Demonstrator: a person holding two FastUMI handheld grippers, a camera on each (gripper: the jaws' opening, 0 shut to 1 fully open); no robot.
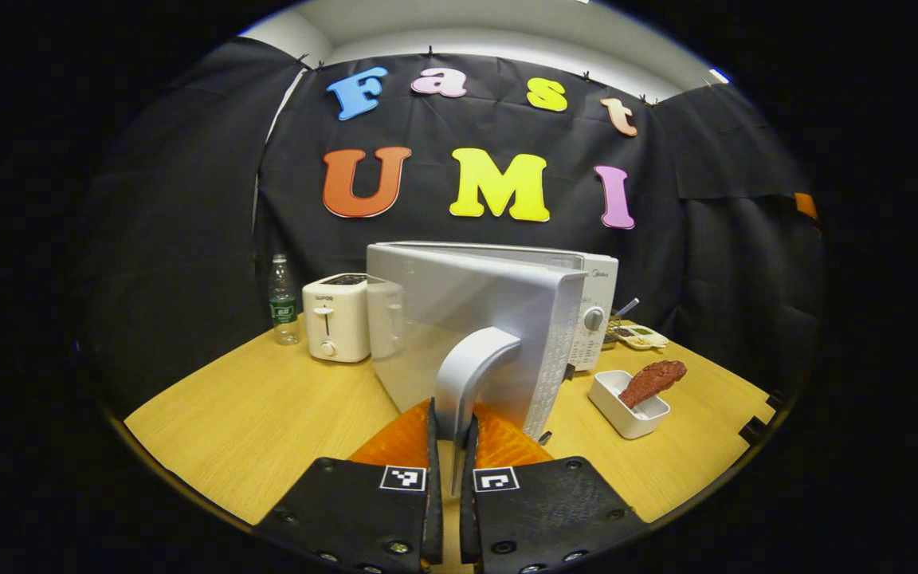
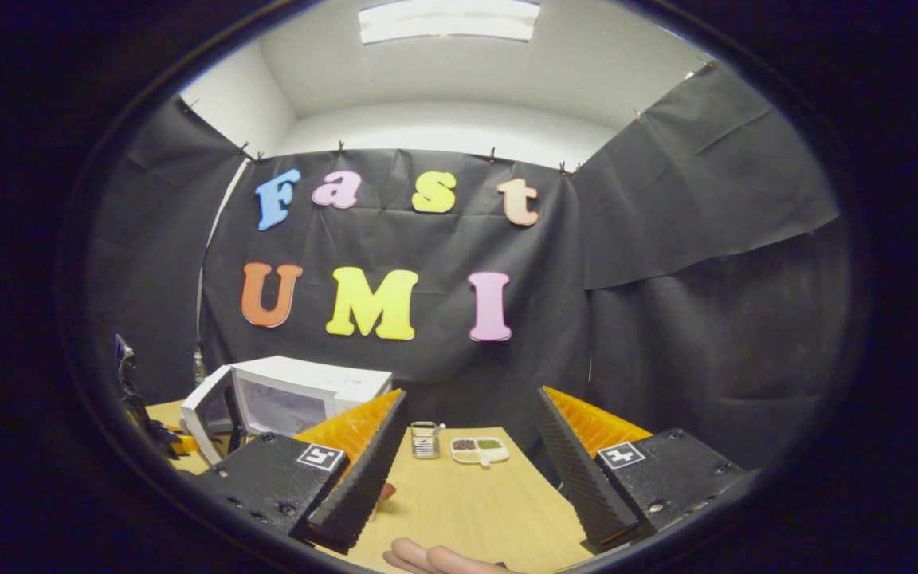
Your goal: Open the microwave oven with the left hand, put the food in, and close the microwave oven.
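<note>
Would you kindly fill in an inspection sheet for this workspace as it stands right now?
Surface: wooden table, bare in front.
Job's things: microwave with door swung partly open; food lying in a white dish to its right.
Clutter: toaster, water bottle, snack tray, wire holder.
Grippers: left hand-held gripper shut on the door handle; right hand-held gripper open, holding nothing.
Cables: nothing seen.
Surroundings: black cloth wall, ceiling light.

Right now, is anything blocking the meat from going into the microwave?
Yes: the microwave's door, swung partly open with the left claw shut on its handle, stands between the meat in its white dish and the opening, in the left gripper view.
</note>
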